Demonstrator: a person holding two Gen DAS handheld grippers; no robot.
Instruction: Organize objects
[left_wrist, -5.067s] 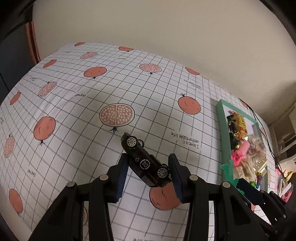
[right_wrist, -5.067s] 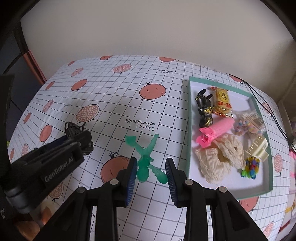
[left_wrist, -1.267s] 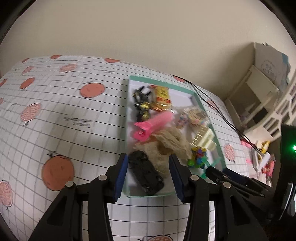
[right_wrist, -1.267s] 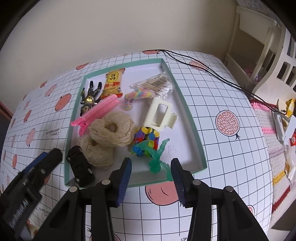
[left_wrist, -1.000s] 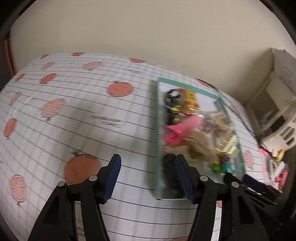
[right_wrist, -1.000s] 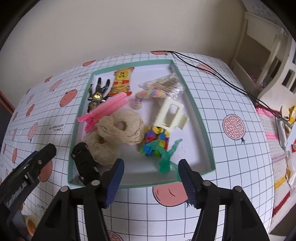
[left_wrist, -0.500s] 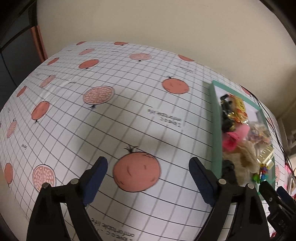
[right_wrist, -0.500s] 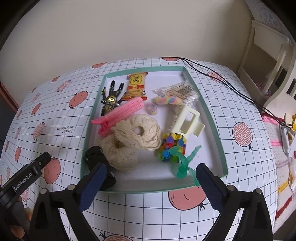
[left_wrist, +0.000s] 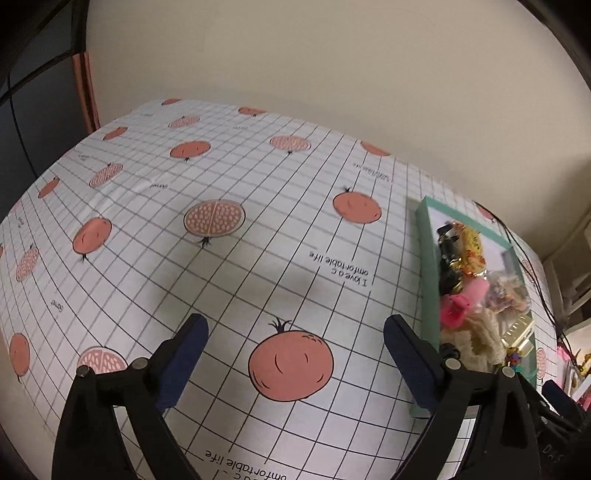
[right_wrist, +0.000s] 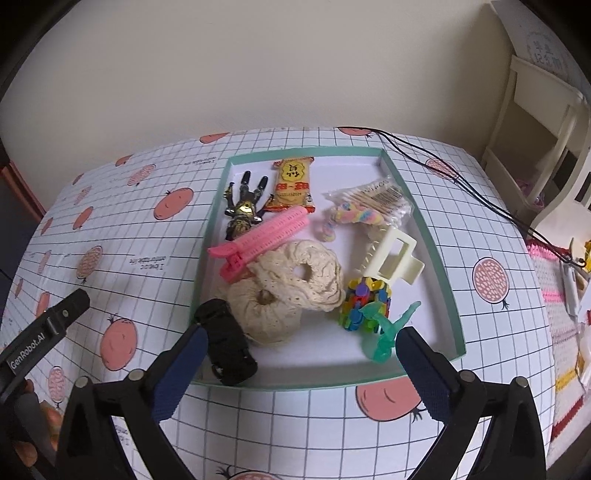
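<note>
Hovering, left tongs (left_wrist: 293, 354): spread wide, nothing held; seen above bare grid-print cloth w/ an orange fruit print between the tips; tray just beside the right tip.
Right tongs (right_wrist: 297, 354): spread wide too, nothing gripped; held over the near edge of the tray.
Tray (right_wrist: 448, 291): teal rim, white floor, set on the counter (right_wrist: 147, 236) near the wall; all task items are seen inside it.
Toy car (right_wrist: 226, 341): black, at the near-left corner, touching the cream scrunchies.
Scrunchies (right_wrist: 295, 280): two, cream, crinkled, overlapping at mid-tray.
Green figure (right_wrist: 384, 328): translucent, lying near-right, against the bead cluster.
Bead cluster (right_wrist: 364, 299): multicolour, just below the claw clip.
Claw clip (right_wrist: 395, 256): cream, boxy, right of centre.
Pink clip (right_wrist: 258, 238): long, ridged, laid diagonally, partly over a scrunchie.
Black-gold figure (right_wrist: 243, 210): far-left, arms up.
Snack packet (right_wrist: 293, 182): yellow-orange, far edge.
Cotton swabs (right_wrist: 373, 201): clear bag, far-right; pastel item beside it.
Cable (right_wrist: 461, 184): black, run across the cloth right of the tray.
</note>
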